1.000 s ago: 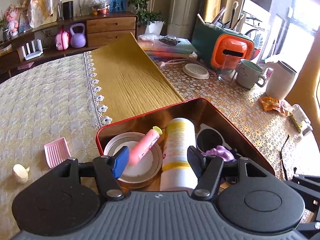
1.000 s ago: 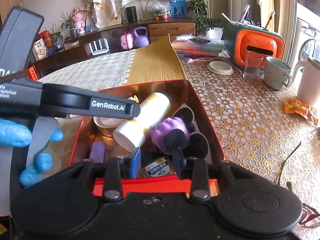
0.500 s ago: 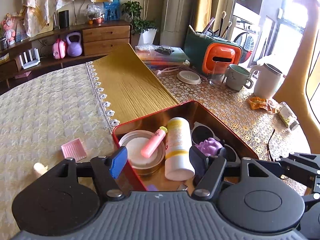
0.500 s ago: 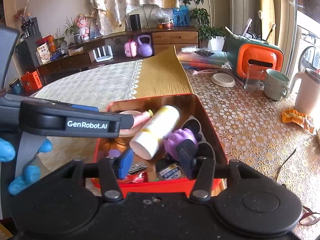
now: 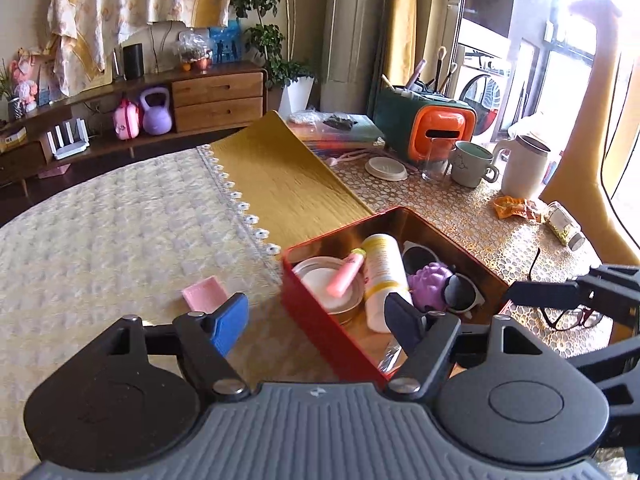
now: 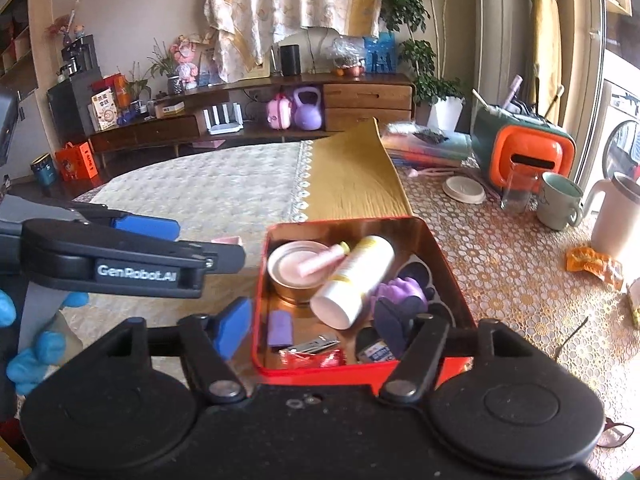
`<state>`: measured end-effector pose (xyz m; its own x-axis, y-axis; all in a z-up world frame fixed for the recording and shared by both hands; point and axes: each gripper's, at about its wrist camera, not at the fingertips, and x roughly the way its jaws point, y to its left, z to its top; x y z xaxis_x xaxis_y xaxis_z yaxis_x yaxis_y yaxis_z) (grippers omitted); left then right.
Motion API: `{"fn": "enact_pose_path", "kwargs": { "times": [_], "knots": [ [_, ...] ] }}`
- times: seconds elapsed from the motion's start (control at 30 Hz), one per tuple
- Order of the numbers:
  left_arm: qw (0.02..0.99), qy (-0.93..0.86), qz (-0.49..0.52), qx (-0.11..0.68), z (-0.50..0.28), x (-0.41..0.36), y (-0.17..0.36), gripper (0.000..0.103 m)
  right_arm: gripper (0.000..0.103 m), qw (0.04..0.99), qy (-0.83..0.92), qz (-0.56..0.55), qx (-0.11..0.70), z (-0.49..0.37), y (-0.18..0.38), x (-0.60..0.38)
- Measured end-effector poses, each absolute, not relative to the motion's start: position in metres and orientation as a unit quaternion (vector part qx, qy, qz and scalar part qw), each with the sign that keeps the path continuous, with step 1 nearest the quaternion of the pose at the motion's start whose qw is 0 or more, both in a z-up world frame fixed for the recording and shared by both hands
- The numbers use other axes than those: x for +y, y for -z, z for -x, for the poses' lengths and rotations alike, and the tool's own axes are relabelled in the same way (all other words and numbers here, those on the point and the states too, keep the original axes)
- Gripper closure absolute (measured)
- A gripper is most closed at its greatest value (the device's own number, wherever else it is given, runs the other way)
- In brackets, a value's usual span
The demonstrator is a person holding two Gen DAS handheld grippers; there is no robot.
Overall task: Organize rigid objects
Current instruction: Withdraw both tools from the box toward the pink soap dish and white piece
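Observation:
A red tin box (image 6: 448, 276) sits on the table, also in the left wrist view (image 5: 320, 320). It holds a white-and-yellow bottle (image 6: 352, 280), a pink tube (image 6: 320, 260) on a round lid (image 6: 288, 276), a purple toy (image 6: 400, 292), sunglasses (image 5: 460, 288), a purple lighter (image 6: 279, 328) and nail clippers (image 6: 316, 346). A pink tray (image 5: 205, 292) lies on the cream cloth left of the box. My left gripper (image 5: 316, 320) is open and empty over the box's left wall. My right gripper (image 6: 312, 328) is open and empty above the box's near end.
At the back right stand an orange-and-green holder (image 5: 432, 132), a glass (image 5: 434, 160), a mug (image 5: 472, 162), a white jug (image 5: 524, 168) and a round lid (image 5: 386, 168). Glasses (image 5: 568, 316) and a small jar (image 5: 564, 224) lie right of the box. A gold runner (image 5: 280, 184) crosses the table.
Both grippers have pulled back and up from the box, and their jaws have opened wider. The left gripper has shifted left, so the box sits more to the right in its view.

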<state>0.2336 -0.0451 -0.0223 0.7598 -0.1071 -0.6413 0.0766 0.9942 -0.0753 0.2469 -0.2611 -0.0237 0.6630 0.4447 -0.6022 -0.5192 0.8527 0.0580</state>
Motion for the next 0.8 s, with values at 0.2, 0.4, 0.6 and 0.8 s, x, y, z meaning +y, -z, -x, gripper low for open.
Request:
{"fn": "enact_pose_path", "kwargs": {
  "times": [0.2,0.4,0.6,0.8],
  "knots": [
    [0.938,0.037,0.026,0.344,-0.213,-0.015,0.02,0.024,0.025,0.909,-0.275,0.071,0.306,-0.236,0.017,-0.243],
    [0.94,0.022,0.037,0.34,-0.198,0.012,0.021,0.022,0.018,0.907,-0.283,0.083,0.302,-0.228,0.016,-0.223],
    [0.941,0.006,0.036,0.335,-0.189,0.037,0.028,0.02,0.012,0.899,-0.297,0.088,0.311,-0.228,0.021,-0.202],
    [0.938,-0.012,0.044,0.342,-0.187,0.064,0.042,0.02,0.005,0.89,-0.315,0.086,0.317,-0.232,0.027,-0.179]
  ]
}}
